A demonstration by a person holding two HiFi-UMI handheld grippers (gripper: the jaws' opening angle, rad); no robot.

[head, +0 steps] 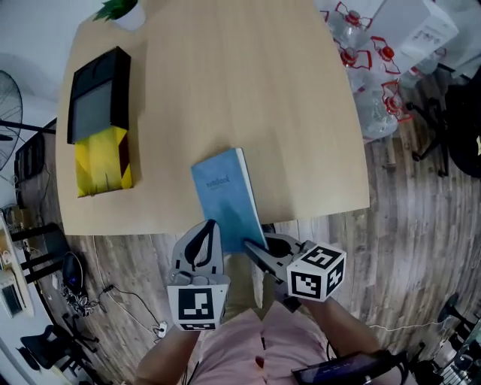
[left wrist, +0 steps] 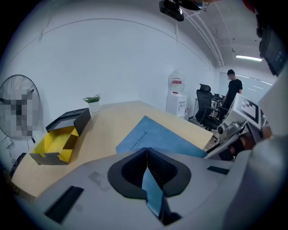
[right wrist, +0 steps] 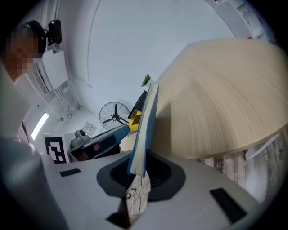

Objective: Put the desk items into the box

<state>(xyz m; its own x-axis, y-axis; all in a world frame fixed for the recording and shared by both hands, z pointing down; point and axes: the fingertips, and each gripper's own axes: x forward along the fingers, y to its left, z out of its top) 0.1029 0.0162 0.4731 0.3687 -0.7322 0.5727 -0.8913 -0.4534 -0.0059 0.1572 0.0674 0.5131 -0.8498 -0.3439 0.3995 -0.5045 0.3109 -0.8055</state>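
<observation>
L gripper (head: pixel 210 229): jaws shut tight on the blue notebook (head: pixel 224 197) at its near end. A thin blue strip shows between them.
R gripper (head: pixel 255 252): jaws pinch the same near end from the right. Cover + pages sit in the gap.
Notebook: front-middle of the table (head: pixel 248 90). Its near end sticks out past the table's edge. Cover says "notebook".
Box (head: pixel 100 124): open, yellow inside w/ black lid folded back. On the left side of the table, well apart from the notebook.
Plant (head: pixel 119 9): small, in a white pot, at the far-left corner just past the box.
Water bottles (head: pixel 368 68): on the floor, right of the table.
Fan (right wrist: pixel 114 117): off the table, on the box's side.
</observation>
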